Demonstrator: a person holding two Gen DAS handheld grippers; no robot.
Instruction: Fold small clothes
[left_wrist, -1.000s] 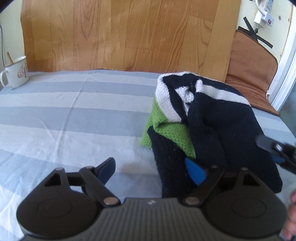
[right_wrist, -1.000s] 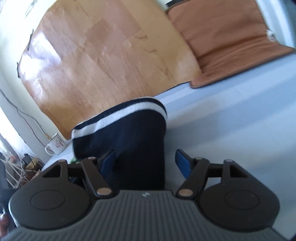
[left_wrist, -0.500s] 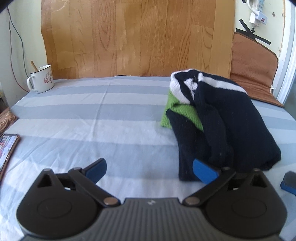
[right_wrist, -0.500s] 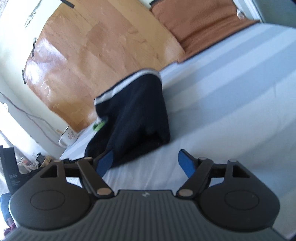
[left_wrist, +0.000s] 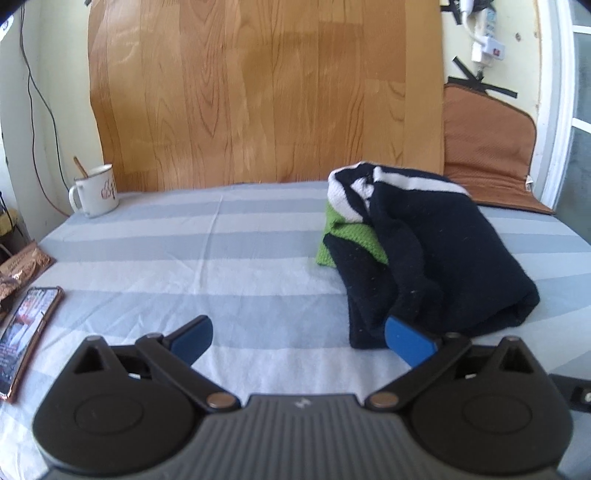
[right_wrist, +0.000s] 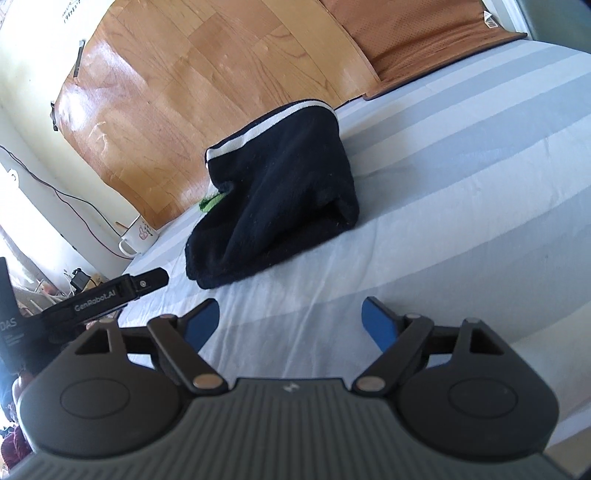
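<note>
Knitwear bundle, navy with white and green bands, lies folded on the striped bed at two o'clock of the left tongs. Both left and right tongs are spread and empty, the right having just widened. Retreat level, avoiding snagging the hem.

colours and patterns on the bed

the folded knit garment is navy-black with white bands and a bright green patch; the bed sheet runs in broad pale blue and grey-blue stripes. the wood-grain panel is honey brown, the mesh cushion rust brown with dark edging. the enamel mug is white with a small reddish print. both black grippers carry blue pads.
</note>
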